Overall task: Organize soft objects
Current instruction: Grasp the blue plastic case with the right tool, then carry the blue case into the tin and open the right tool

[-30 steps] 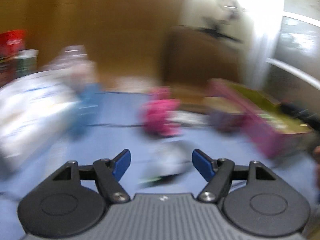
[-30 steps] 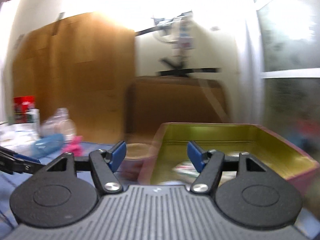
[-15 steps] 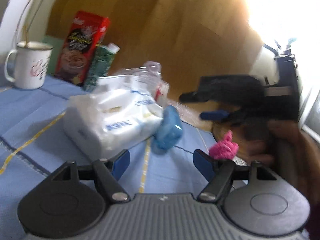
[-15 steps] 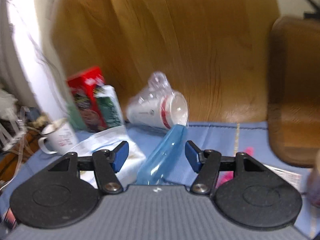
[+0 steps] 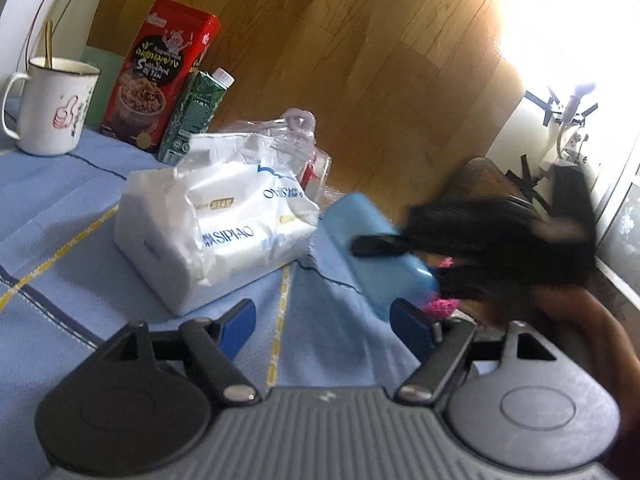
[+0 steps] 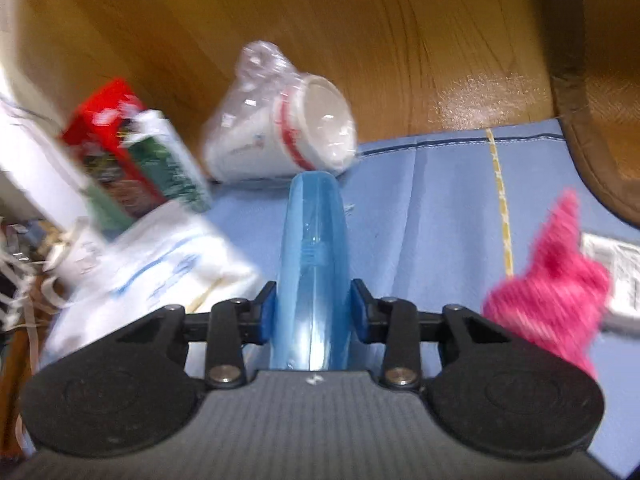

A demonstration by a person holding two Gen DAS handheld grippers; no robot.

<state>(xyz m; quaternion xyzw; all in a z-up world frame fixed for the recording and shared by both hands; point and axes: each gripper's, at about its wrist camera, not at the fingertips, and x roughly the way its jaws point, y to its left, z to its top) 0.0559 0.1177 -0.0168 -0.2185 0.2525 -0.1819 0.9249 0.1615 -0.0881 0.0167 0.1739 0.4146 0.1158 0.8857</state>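
I see my right gripper (image 6: 312,312) closing around the blue case (image 6: 314,240), pads touching; left gripper (image 5: 322,320) opening, empty.

We see bare blue surface (image 5: 332,320) ahead of our opening left tongs (image 5: 323,320), hemmed by the tissue pack (image 5: 208,220) on one side and the blue case (image 5: 376,248) on the other, with our blurred right tongs (image 5: 480,240) seemingly crowding beyond it.
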